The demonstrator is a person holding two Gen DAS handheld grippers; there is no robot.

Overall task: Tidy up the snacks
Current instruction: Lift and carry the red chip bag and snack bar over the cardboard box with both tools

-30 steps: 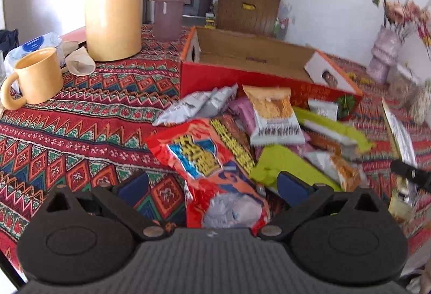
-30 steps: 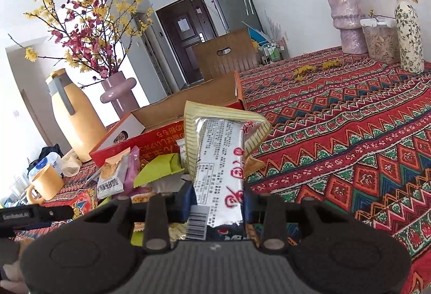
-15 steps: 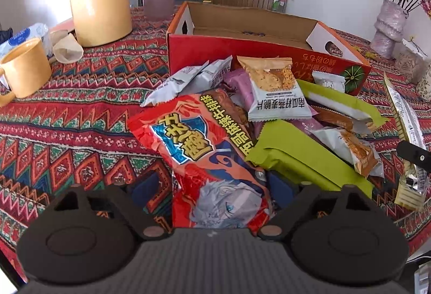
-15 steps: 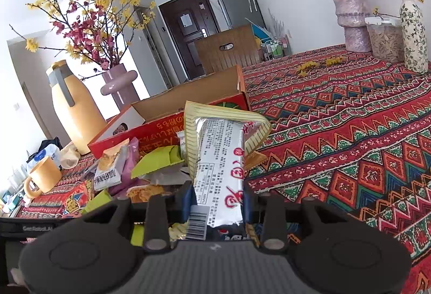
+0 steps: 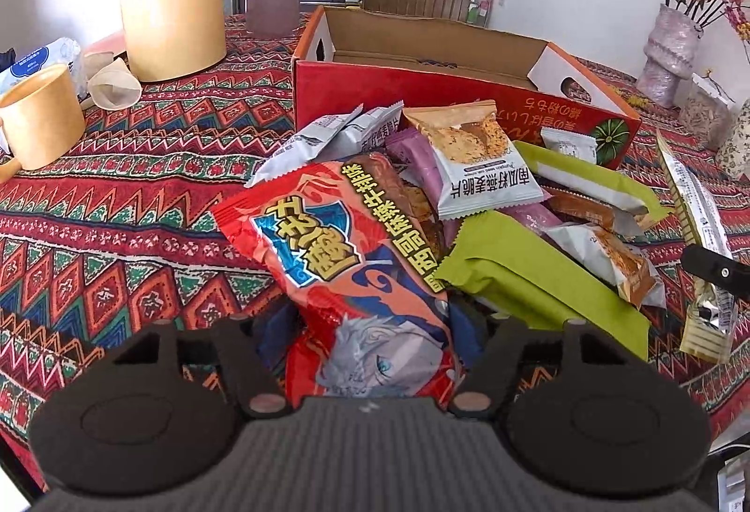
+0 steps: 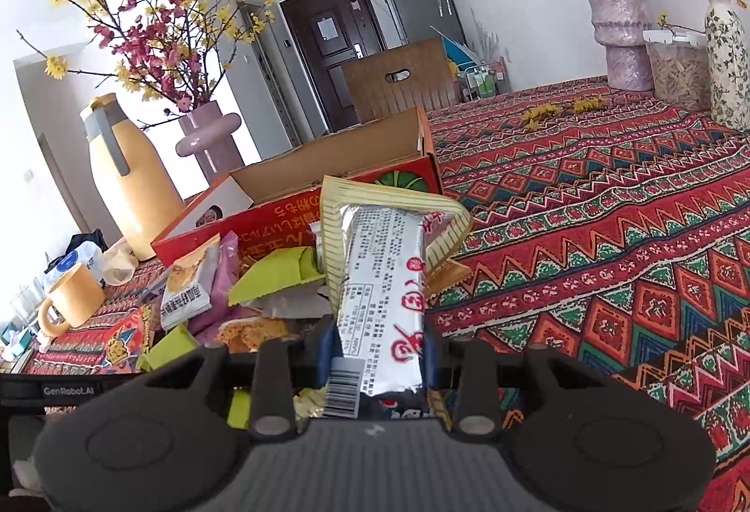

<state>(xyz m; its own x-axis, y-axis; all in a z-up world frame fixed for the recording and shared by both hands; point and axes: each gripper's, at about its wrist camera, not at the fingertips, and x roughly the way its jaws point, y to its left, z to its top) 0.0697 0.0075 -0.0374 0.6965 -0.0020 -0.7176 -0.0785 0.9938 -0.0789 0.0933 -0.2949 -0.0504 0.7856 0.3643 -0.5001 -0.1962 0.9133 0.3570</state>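
"GenRobot.AI" printed in pale letters on black bar (image 6: 65,390), low at left in right wrist view. Barcode plus dense small print, too small to be read, on back of silver packet (image 6: 382,282); large red characters seen below that print. Large yellow Chinese characters on blue shield on red snack bag (image 5: 347,259), seen upside down; yellow strip of characters along its edge. Dark Chinese characters on white oat-crisp packet (image 5: 473,165), upside down. Gold characters on red box front (image 5: 422,90), not legible.
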